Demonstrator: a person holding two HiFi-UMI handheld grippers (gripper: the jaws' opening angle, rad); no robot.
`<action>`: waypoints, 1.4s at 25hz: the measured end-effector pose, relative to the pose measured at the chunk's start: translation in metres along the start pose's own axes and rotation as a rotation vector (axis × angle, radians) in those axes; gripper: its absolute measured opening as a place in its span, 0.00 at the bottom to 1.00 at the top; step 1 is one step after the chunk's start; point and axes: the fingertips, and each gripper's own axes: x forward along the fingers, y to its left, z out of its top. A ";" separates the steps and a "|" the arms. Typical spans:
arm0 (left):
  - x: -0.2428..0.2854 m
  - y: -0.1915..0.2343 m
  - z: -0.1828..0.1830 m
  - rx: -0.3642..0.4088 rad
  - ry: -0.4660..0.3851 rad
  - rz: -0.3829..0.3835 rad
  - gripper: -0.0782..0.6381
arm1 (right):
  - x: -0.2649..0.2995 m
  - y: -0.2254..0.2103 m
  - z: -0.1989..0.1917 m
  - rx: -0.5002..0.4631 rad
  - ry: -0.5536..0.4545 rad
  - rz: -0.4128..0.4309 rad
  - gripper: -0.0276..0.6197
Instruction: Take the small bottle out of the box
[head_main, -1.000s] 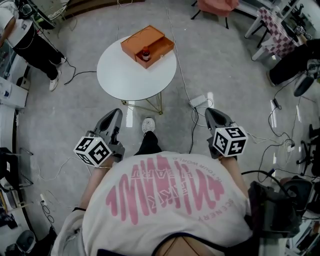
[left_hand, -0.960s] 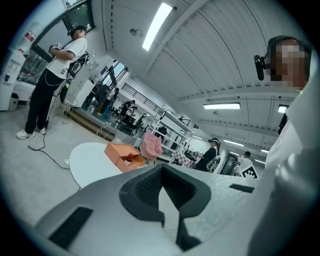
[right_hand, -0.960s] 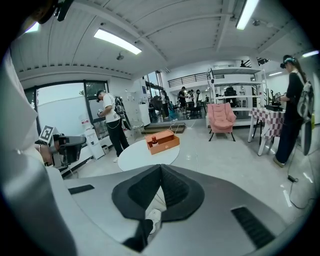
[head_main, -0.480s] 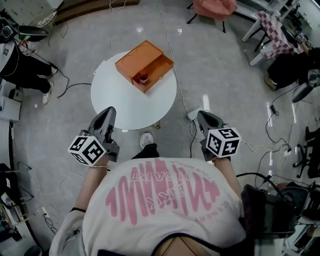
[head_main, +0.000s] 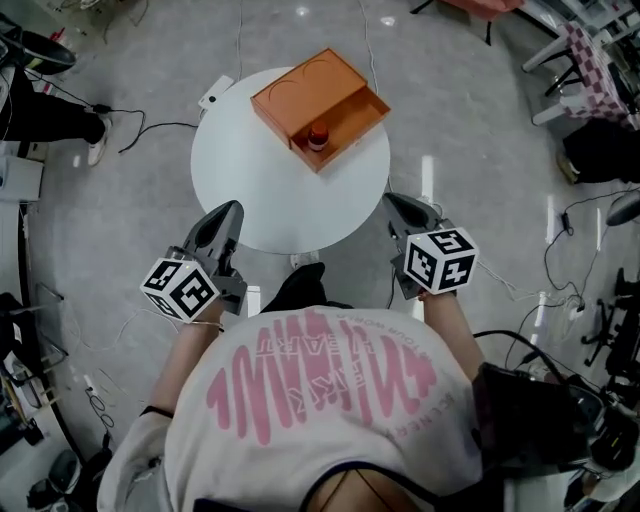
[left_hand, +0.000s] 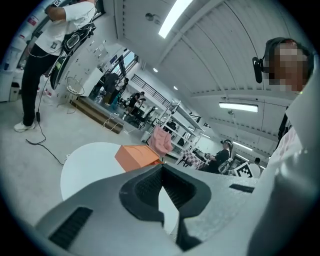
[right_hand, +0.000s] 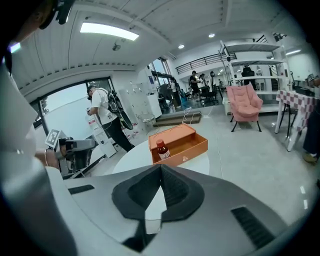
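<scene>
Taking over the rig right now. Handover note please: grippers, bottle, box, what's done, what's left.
Left gripper: shut, empty, by the near edge of the table.
Right gripper: shut, empty, also by the near edge.
Small bottle: upright, red cap, in the open compartment of the orange box on the table's far side.
Done: nothing yet; neither gripper is at the bottle.
Left: open a gripper, reach in, grip the bottle and lift it out. The right one probably suits, since its view faces the bottle.
</scene>
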 end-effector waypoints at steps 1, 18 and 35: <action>0.003 0.007 -0.001 -0.006 0.004 0.005 0.12 | 0.010 -0.002 0.002 0.000 0.005 0.004 0.05; 0.029 0.091 -0.002 -0.081 0.072 0.084 0.12 | 0.138 -0.002 0.029 0.001 0.073 0.079 0.05; 0.055 0.093 0.067 -0.034 0.042 0.005 0.12 | 0.153 0.014 0.087 0.006 0.049 0.038 0.05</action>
